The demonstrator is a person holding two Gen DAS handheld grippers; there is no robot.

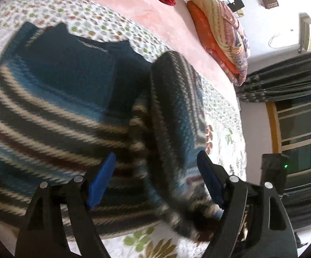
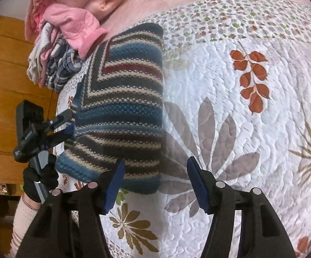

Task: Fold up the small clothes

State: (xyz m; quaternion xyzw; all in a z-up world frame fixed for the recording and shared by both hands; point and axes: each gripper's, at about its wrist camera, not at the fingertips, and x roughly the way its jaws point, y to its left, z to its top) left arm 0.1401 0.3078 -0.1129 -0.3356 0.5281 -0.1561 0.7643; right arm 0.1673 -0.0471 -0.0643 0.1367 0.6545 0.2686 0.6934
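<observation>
Your left gripper [image 1: 155, 180] and right gripper [image 2: 155, 185] gape empty; next, grasp the blue-striped knitted sweater's [image 2: 121, 99] edge to fold.

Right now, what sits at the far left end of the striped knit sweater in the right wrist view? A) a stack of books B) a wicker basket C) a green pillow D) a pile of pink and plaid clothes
D: a pile of pink and plaid clothes lies on the bed beside the far end of the striped knit sweater.

sweater [image 2: 121, 111] on quilt [image 2: 230, 129], clothes pile [image 2: 65, 36] behind
</observation>
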